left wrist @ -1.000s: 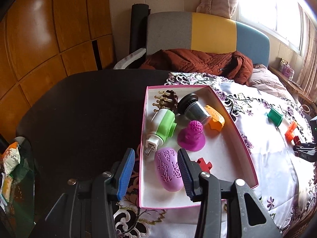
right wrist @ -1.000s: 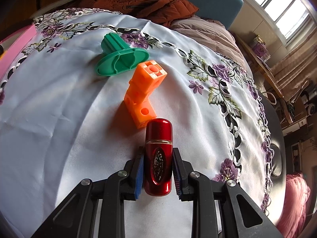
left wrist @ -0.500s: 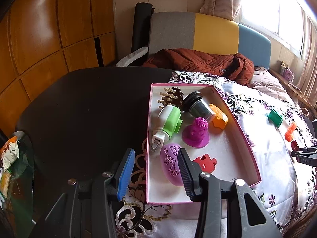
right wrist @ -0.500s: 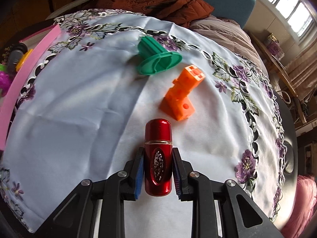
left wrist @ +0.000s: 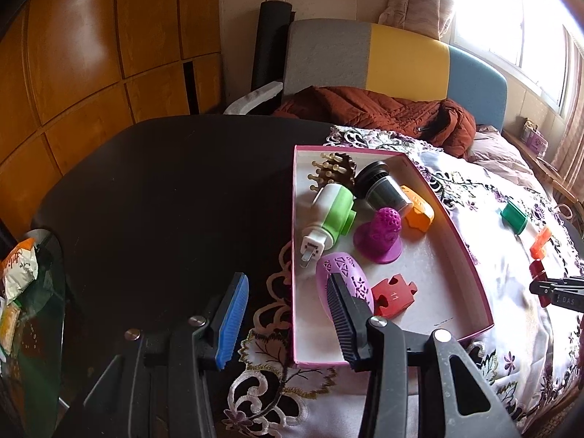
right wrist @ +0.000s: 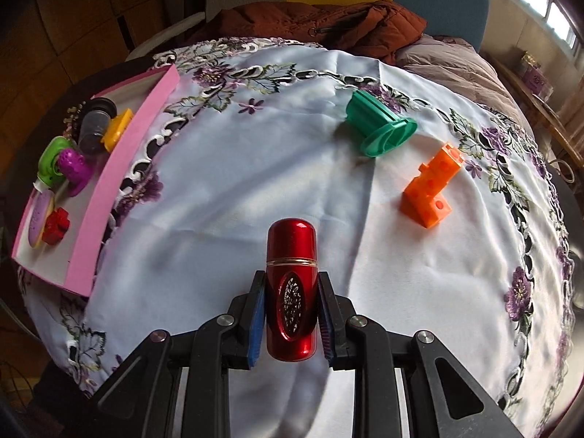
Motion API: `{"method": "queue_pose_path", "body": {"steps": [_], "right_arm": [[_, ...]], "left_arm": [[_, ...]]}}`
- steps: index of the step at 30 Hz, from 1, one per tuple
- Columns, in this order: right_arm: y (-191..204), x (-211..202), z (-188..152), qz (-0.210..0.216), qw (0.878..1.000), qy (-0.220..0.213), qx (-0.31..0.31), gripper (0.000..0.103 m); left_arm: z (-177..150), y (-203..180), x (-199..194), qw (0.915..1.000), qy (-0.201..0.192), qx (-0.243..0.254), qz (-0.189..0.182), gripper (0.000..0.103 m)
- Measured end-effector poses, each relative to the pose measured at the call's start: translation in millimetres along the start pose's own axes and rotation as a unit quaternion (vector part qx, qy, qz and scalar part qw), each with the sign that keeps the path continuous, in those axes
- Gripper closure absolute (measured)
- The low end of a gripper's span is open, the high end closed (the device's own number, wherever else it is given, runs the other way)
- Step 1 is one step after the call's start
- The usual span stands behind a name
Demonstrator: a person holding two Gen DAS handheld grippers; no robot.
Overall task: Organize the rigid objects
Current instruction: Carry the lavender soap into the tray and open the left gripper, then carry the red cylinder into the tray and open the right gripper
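My right gripper (right wrist: 291, 284) is shut on a shiny red capsule-shaped case (right wrist: 291, 281) and holds it above the white embroidered tablecloth (right wrist: 226, 197). A green plastic piece (right wrist: 379, 127) and an orange block (right wrist: 432, 186) lie on the cloth ahead, to the right. The pink-rimmed box (left wrist: 471, 277) holds several items: a lilac oval (left wrist: 343, 281), a red puzzle piece (left wrist: 392, 294), a purple cone (left wrist: 379, 233), a green-and-white plug (left wrist: 330, 219), an orange piece (left wrist: 419, 213), a grey cup (left wrist: 383, 186) and a brown comb (left wrist: 334, 169). My left gripper (left wrist: 288, 304) is open and empty at the box's near left corner.
The black table (left wrist: 164, 200) extends left of the box. A rust-brown jacket (left wrist: 383, 116) lies on the grey, yellow and blue sofa (left wrist: 401, 58) behind. Snack packets (left wrist: 18, 266) lie at the far left. The box also shows at the left in the right wrist view (right wrist: 120, 179).
My right gripper has lifted the red case and swung left, bringing the pink box into its view. My left gripper has drawn back from the box, still open.
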State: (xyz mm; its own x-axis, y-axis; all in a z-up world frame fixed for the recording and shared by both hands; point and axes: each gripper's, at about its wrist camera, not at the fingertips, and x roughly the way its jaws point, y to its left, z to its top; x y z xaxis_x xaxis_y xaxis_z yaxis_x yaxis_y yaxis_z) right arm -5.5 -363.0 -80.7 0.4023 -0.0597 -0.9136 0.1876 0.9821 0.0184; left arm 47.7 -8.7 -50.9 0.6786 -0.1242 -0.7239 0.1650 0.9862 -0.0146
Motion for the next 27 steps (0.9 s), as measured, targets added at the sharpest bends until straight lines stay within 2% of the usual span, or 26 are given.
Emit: {"method": "queue_pose_path", "body": {"steps": [9,18,23,27], "right_arm": [[38,-22,12,0.042,0.998,-0.044,-0.008,0.077],[106,-39,29,0.099,0.990,-0.080,-0.052,0.077],[149,-30,37,0.122,0.987,-0.079,-0.075,0.077],[177,-13,40,0.116,0.987,-0.069,-0.090,0.077]], "left_arm": [[-3,9,2,0.9999,0.001,-0.010,0.005,0.058],[-4,18,4,0.9998,0.005,-0.018,0.009,0.058],[-7,30,6,0.9994,0.011,-0.026,0.018,0.058],[-8,37,7,0.9990,0.013,-0.036,0.023,0.058]]}}
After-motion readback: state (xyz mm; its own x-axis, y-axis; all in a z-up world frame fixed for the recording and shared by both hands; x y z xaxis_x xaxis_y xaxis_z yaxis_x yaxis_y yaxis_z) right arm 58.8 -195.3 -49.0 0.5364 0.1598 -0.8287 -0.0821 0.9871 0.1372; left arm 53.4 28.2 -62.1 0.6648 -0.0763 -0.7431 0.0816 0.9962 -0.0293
